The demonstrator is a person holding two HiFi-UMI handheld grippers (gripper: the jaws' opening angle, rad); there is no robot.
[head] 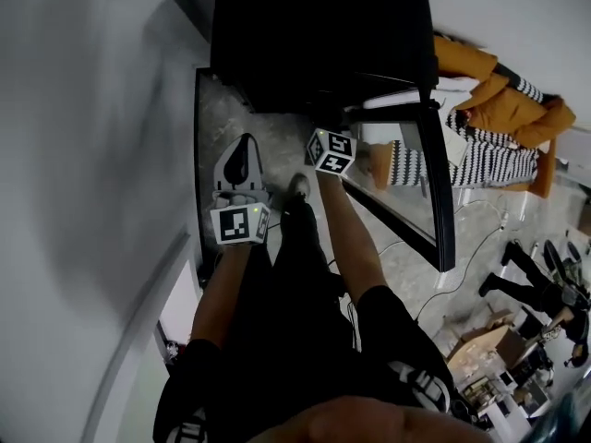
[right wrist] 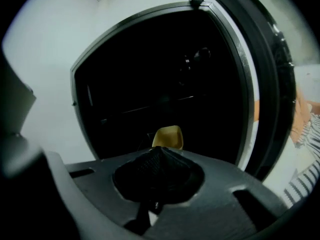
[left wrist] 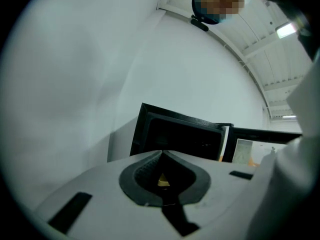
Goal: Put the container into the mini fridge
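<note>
The black mini fridge (head: 314, 35) stands at the top of the head view, its door (head: 434, 155) swung open to the right. My right gripper (right wrist: 157, 149) is shut and points into the dark fridge opening (right wrist: 165, 74). A small yellow container (right wrist: 167, 136) shows just past its tips; I cannot tell whether they touch it. In the head view only the right gripper's marker cube (head: 331, 150) shows, at the fridge's front. My left gripper (head: 242, 146) is shut on nothing, held left of the fridge. Over its closed jaws, my left gripper (left wrist: 162, 152) sees the fridge (left wrist: 180, 134).
A white wall (head: 83, 155) runs along the left. A person in an orange jacket (head: 503, 100) with striped sleeves is beyond the open door. Cables and a cardboard box (head: 480, 340) lie on the speckled floor at the right. My own legs and shoe (head: 297, 187) are below the grippers.
</note>
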